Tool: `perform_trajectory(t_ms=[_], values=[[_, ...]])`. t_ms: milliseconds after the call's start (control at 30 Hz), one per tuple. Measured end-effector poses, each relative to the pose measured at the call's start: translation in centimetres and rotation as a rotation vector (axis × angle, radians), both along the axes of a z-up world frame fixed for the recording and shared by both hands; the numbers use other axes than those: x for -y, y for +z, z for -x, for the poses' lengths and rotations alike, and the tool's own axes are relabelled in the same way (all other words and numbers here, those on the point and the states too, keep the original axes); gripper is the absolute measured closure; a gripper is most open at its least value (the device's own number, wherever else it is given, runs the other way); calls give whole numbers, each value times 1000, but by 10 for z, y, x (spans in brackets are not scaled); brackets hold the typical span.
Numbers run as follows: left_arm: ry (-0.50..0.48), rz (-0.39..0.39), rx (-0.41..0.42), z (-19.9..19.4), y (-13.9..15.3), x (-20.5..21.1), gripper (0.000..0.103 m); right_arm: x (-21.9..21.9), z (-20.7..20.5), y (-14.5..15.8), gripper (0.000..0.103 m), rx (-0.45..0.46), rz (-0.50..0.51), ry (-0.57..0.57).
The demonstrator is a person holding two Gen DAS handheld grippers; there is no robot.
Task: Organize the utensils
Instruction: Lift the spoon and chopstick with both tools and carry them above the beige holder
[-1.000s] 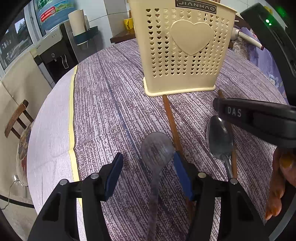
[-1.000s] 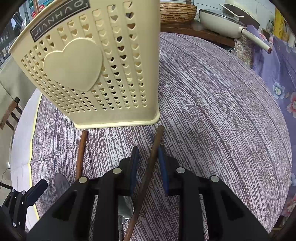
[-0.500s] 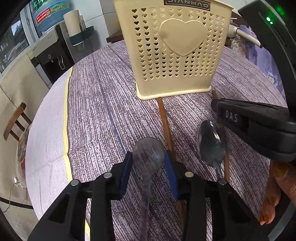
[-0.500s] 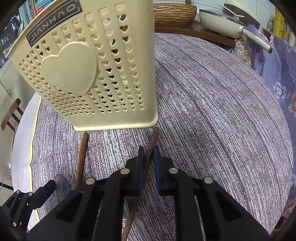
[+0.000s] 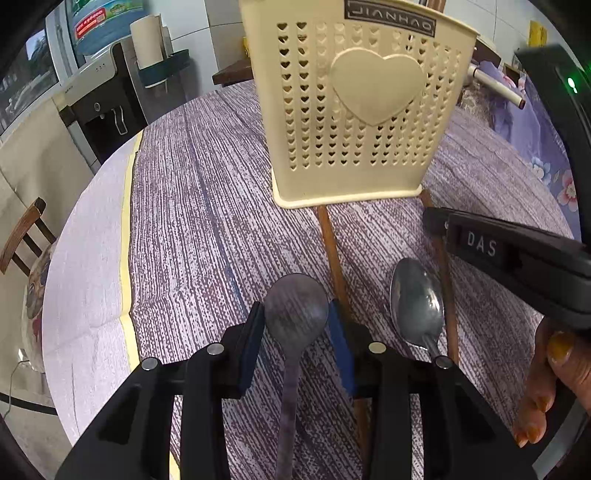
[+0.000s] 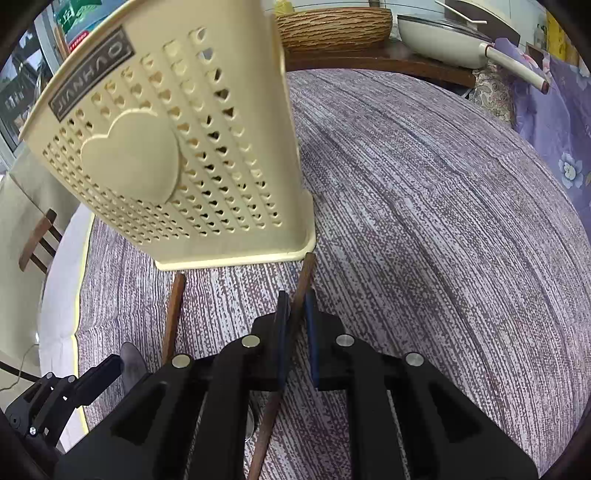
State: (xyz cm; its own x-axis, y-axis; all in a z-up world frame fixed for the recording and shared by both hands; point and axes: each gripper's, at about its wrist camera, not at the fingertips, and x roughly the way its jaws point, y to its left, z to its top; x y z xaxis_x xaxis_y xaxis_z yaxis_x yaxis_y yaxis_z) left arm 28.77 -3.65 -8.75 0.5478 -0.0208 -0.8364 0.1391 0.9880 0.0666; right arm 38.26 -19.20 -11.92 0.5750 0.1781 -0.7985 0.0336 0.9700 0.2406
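Note:
A cream perforated utensil holder point(image 5: 354, 110) point(image 6: 166, 147) with a heart on its side stands on the table. My left gripper point(image 5: 296, 326) is shut on the bowl of a dark grey spoon point(image 5: 296, 306), with both blue pads against its sides. My right gripper point(image 6: 296, 321) is shut on a brown chopstick point(image 6: 302, 284) that points at the holder's right corner. A second chopstick point(image 5: 332, 254) point(image 6: 173, 306) lies just right of the grey spoon. A shiny metal spoon point(image 5: 417, 302) rests on the cloth between the two chopsticks.
The round table point(image 6: 443, 221) wears a purple striped cloth. A woven basket point(image 6: 332, 26) and a white pan point(image 6: 443, 37) sit beyond its far edge. A wooden chair point(image 5: 22, 236) and a water dispenser point(image 5: 99, 107) stand to the left. A person's hand point(image 5: 546, 387) holds the right gripper.
Both pairs of jaws have closed: the left onto the grey spoon's bowl, the right onto the chopstick. The right gripper has crept slightly toward the holder.

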Motion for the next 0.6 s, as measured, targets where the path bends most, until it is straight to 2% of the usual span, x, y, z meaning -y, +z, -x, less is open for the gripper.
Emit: perform_trajectory(t_ms=[233, 600], values=[[15, 76, 66, 1, 19, -5, 67, 22, 2, 14, 93, 70, -59, -24], [5, 171, 242, 13, 74, -11, 67, 40, 26, 72, 95, 273, -93, -21]])
